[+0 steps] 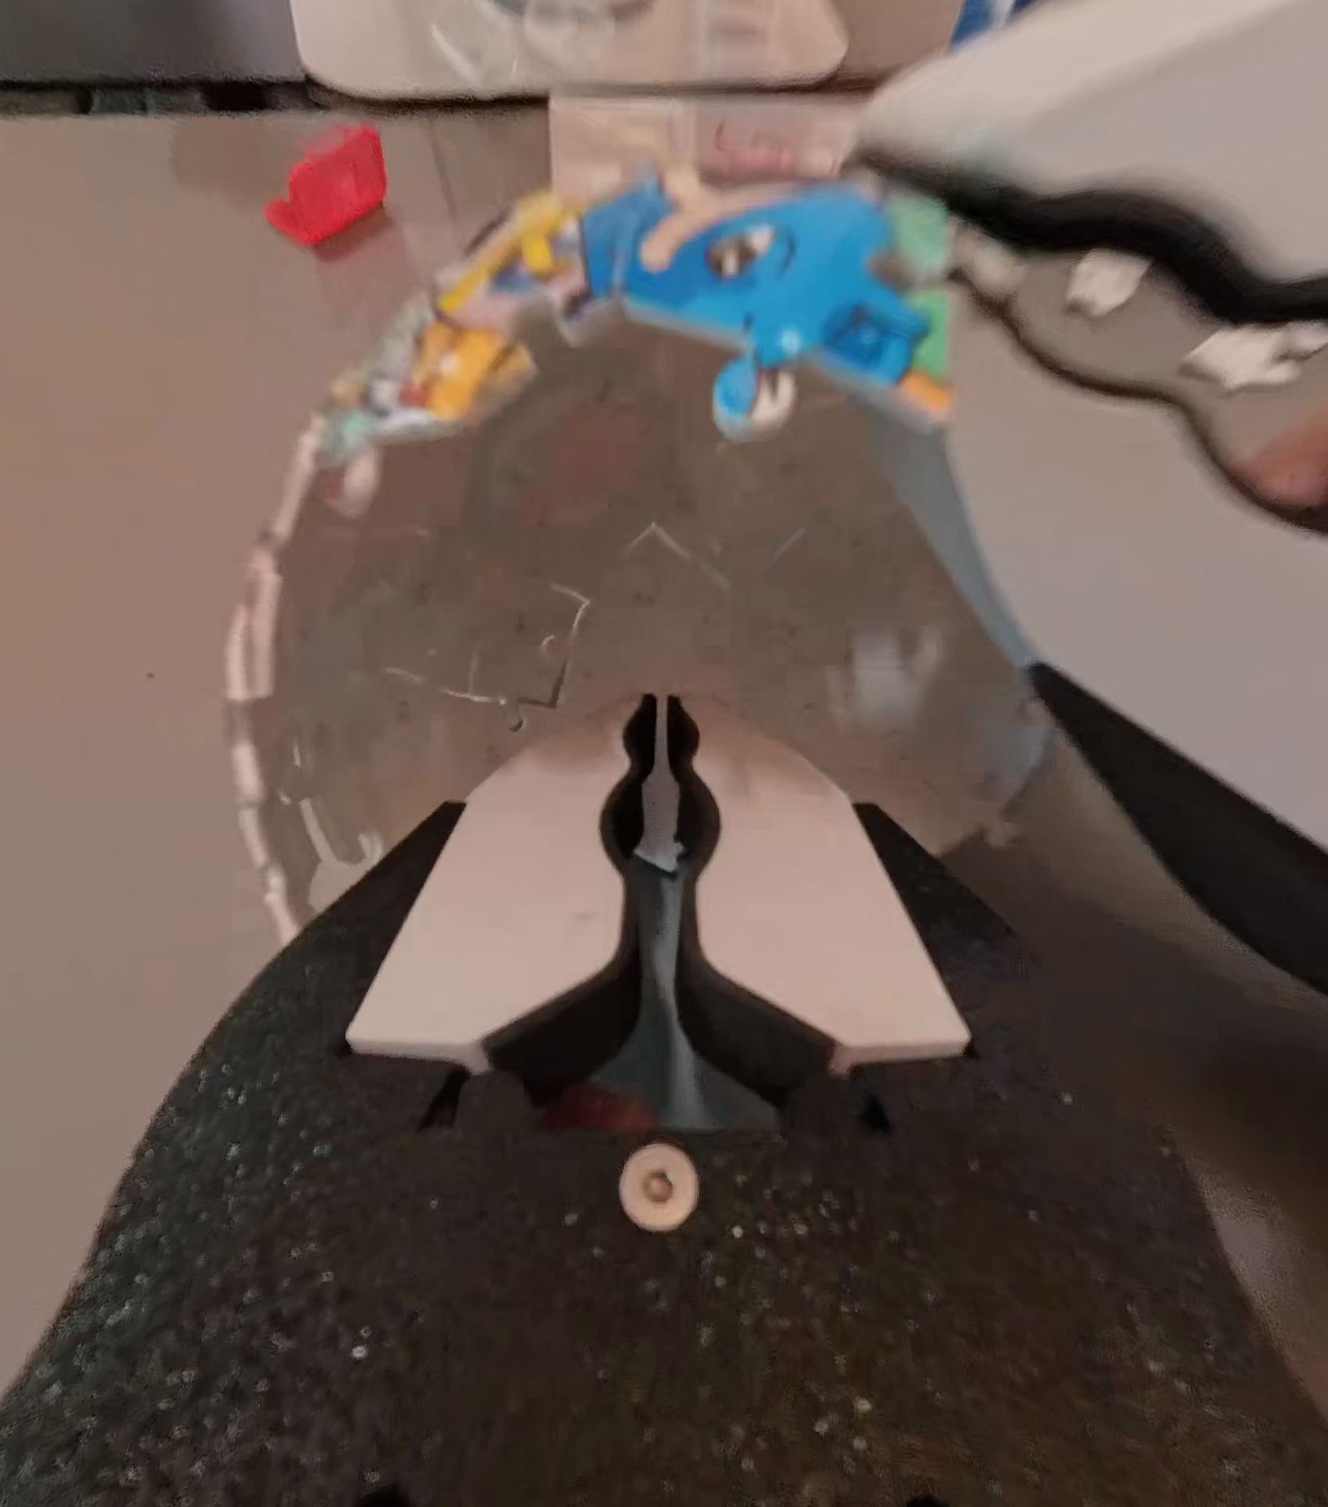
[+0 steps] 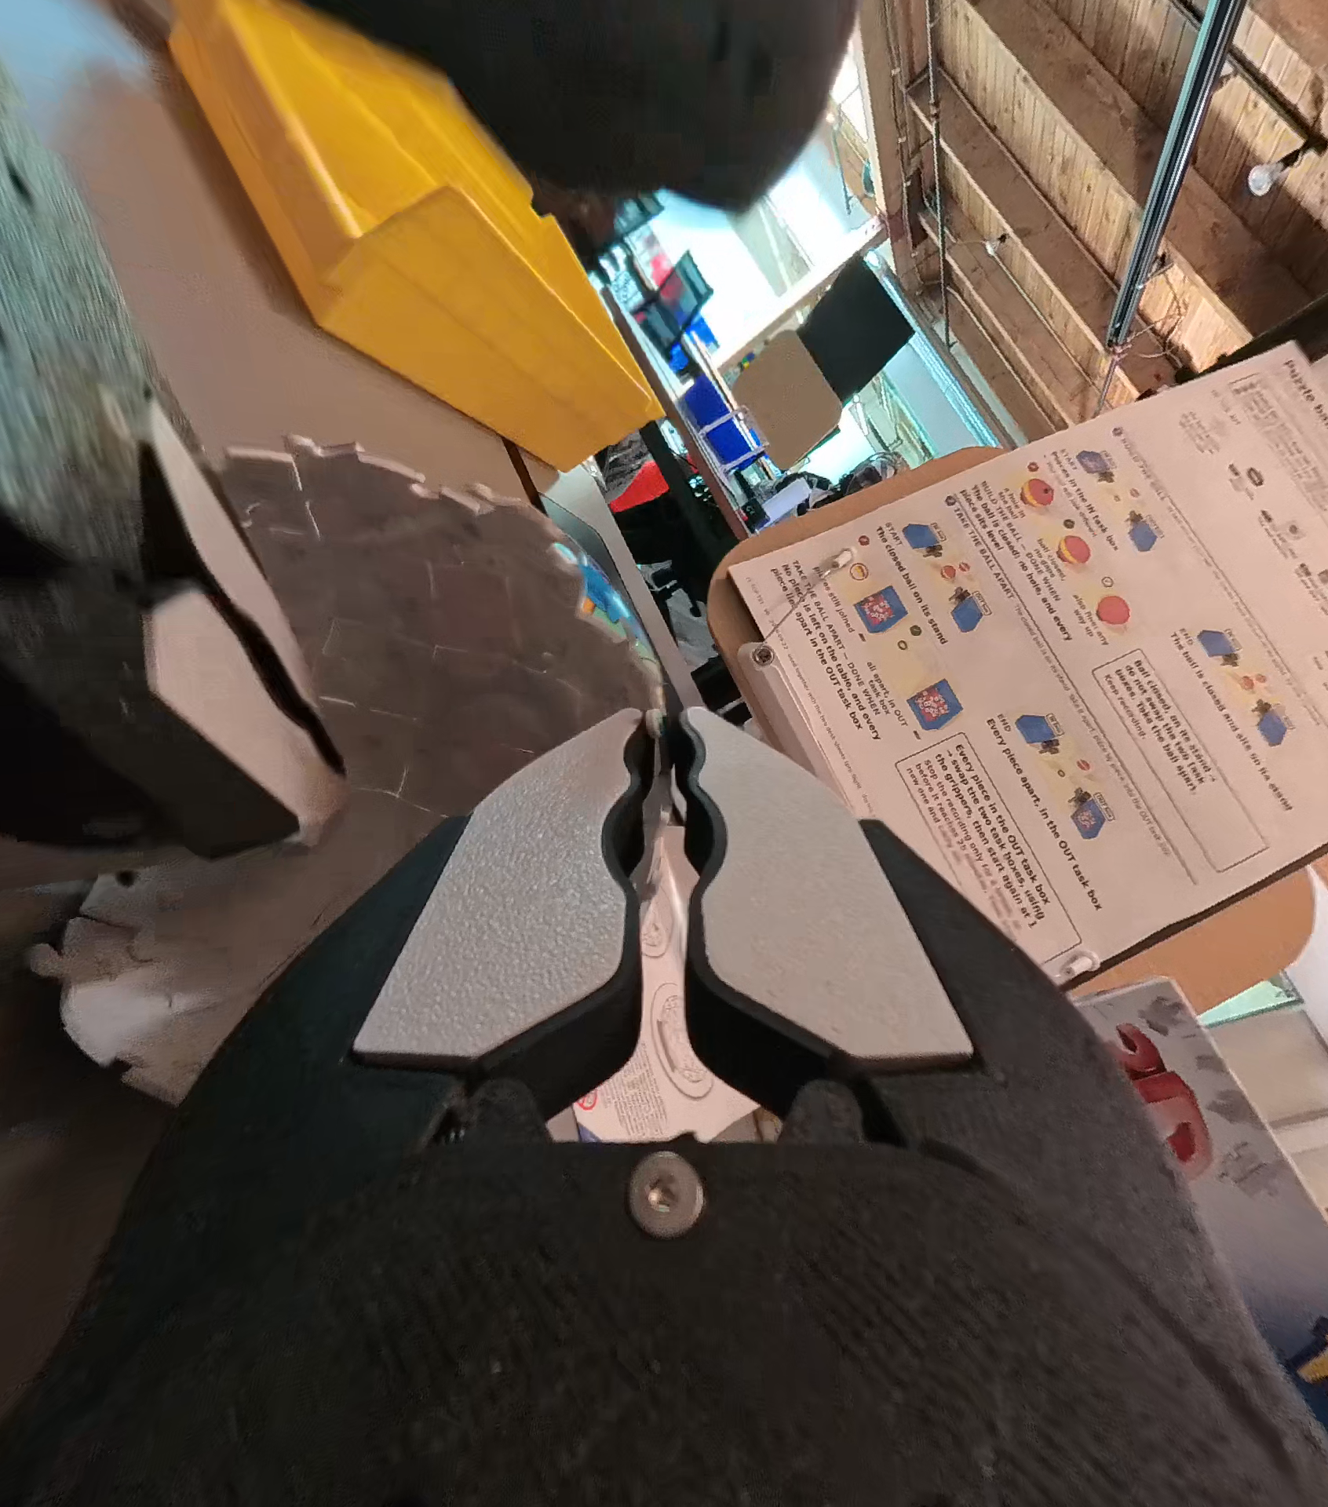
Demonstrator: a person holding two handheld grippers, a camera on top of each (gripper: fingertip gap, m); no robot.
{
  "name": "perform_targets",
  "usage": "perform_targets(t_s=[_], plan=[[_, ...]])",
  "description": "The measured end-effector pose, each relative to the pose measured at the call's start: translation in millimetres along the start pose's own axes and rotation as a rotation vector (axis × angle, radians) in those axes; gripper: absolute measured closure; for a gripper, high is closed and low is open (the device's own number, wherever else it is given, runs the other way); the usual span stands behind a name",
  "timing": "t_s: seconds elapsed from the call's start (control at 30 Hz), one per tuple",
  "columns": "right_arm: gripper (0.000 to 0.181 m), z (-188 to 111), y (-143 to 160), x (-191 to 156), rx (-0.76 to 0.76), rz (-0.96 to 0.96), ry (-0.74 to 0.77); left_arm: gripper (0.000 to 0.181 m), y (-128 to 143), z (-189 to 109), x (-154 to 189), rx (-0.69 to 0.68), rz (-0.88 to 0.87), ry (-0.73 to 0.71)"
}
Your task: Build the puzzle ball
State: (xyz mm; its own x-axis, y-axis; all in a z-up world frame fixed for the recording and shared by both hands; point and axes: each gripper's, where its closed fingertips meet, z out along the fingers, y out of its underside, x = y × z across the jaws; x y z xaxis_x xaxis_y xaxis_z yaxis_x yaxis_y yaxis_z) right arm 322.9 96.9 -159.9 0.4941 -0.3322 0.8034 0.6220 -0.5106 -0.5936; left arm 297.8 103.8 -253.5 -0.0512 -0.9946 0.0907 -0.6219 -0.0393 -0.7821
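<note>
The part-built puzzle ball shell (image 1: 604,554) is a curved sheet of joined pieces, grey inside, with blue and yellow printed pieces (image 1: 767,277) along its top. My left gripper (image 1: 661,709) is shut on the shell's lower rim and holds it above the table. In the right wrist view the shell (image 2: 440,620) shows its grey inside, with the left gripper (image 2: 237,709) clamped on it. My right gripper (image 2: 665,730) is shut on a thin puzzle piece (image 2: 654,815) seen edge-on at the shell's far rim. I cannot tell if the piece is joined to the shell. The right gripper (image 1: 1117,269) shows blurred at the shell's upper right.
A red puzzle piece (image 1: 330,196) lies on the beige table (image 1: 74,489) at the back left. A pale box (image 1: 563,49) stands behind. A yellow bin (image 2: 416,228), an instruction sheet on a board (image 2: 1052,652) and a printed box (image 2: 1256,1223) lie around. Spacing between my two grippers at the tips: around 9 centimetres.
</note>
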Motion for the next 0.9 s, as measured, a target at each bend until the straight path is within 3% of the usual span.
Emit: perform_targets(t_s=[0.13,0.3,0.4,0.6,0.9], plan=[[0.177,-0.1,-2.4,-0.6,0.004,-0.02,0.011,0.17,-12.8,-30.3,0.0,0.104,0.013,0.043],[0.177,0.2,0.5,0.3,-0.009,-0.018,0.027,0.15,-28.6,-76.4,-56.3,0.295,-0.049,-0.214],[0.177,0.1,-1.0,-0.2,-0.014,-0.025,0.036,0.127,-13.8,-76.1,-69.4,0.248,-0.048,-0.245],[0.178,1.8,-9.6,-5.1,-0.015,-0.135,0.009,0.14,-0.5,-61.5,-61.0,0.172,0.014,-0.172],[0.177,26.9,-26.4,-15.4,-0.039,-0.317,-0.125,0.135,2.0,-70.7,-79.3,0.11,0.112,-0.193]])
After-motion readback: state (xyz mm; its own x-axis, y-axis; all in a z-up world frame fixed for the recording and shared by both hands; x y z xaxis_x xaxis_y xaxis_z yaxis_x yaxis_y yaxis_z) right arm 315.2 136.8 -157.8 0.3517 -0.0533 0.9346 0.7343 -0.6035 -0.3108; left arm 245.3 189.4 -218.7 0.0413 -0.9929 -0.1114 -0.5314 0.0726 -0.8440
